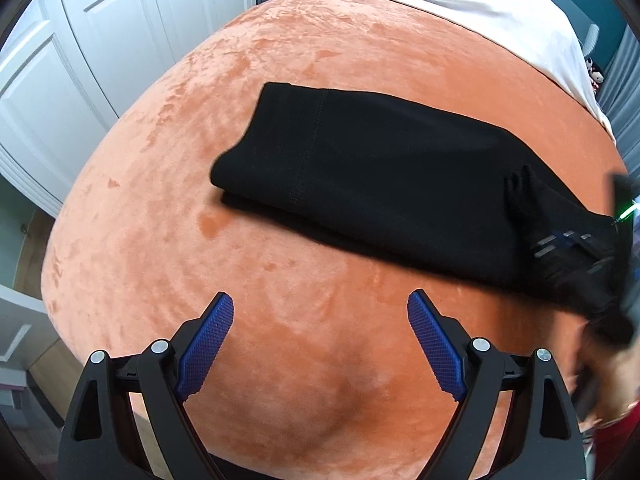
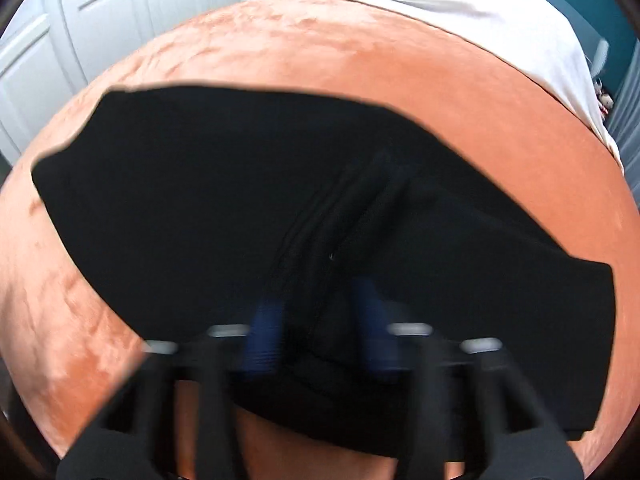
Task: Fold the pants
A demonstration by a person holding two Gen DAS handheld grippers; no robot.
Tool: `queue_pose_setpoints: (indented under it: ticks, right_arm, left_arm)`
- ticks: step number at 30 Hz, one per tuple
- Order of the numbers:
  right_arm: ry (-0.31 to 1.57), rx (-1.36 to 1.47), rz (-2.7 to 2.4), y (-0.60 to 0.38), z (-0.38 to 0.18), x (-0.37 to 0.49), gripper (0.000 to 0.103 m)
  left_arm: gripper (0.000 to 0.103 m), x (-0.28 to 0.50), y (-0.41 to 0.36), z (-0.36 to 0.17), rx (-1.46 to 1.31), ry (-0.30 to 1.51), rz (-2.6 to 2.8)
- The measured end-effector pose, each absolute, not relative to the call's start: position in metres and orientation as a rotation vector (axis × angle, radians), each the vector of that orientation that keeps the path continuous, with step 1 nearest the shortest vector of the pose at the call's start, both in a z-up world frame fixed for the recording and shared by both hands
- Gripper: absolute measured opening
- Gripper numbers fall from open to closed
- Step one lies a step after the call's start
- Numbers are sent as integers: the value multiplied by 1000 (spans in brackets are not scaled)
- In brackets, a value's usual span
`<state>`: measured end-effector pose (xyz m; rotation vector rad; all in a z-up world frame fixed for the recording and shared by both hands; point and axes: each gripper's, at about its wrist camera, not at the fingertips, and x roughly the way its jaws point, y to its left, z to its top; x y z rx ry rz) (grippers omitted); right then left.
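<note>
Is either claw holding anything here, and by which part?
The right claw pinches a bunched fold of the black pants along their near edge. The left claw is open over the orange blanket, holding nothing.

Even, soft indoor light, fairly bright, no glare. Left wrist view sharp; faint shadow under the black pants [image 1: 360, 168] ahead of the fingers, motion smear at far right edge. Right wrist view blurred throughout, the right gripper [image 2: 320, 332] smeared, pants featureless black. Heavy fisheye bending, dark vignette corners in both.
</note>
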<state>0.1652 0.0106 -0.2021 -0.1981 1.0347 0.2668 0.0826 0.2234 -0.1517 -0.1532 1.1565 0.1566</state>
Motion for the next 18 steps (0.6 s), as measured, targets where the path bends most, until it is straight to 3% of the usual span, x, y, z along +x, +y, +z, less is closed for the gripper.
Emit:
queue_pose_setpoints:
  ticks: [6, 8, 9, 11, 14, 16, 18]
  right_arm:
    - [772, -106, 187, -6, -111, 165, 17]
    - [815, -147, 220, 11, -133, 174, 28]
    - [927, -215, 246, 28, -168, 187, 38]
    - [1099, -207, 284, 39, -213, 193, 39]
    - [988, -105, 301, 26, -194, 165, 50]
    - [943, -12, 281, 3, -181, 147, 73]
    - [943, 58, 268, -24, -171, 130, 74]
  left_arm:
    - [86, 94, 252, -157, -220, 1153, 215]
    - [86, 97, 255, -158, -259, 1152, 213]
    - [86, 99, 258, -158, -295, 1154, 207]
    - [86, 101, 264, -159, -365, 1149, 199]
    - [86, 111, 284, -164, -481, 1134, 204]
    - [86, 122, 299, -172, -556, 1121, 230]
    - [86, 138, 313, -184, -685, 1119, 212]
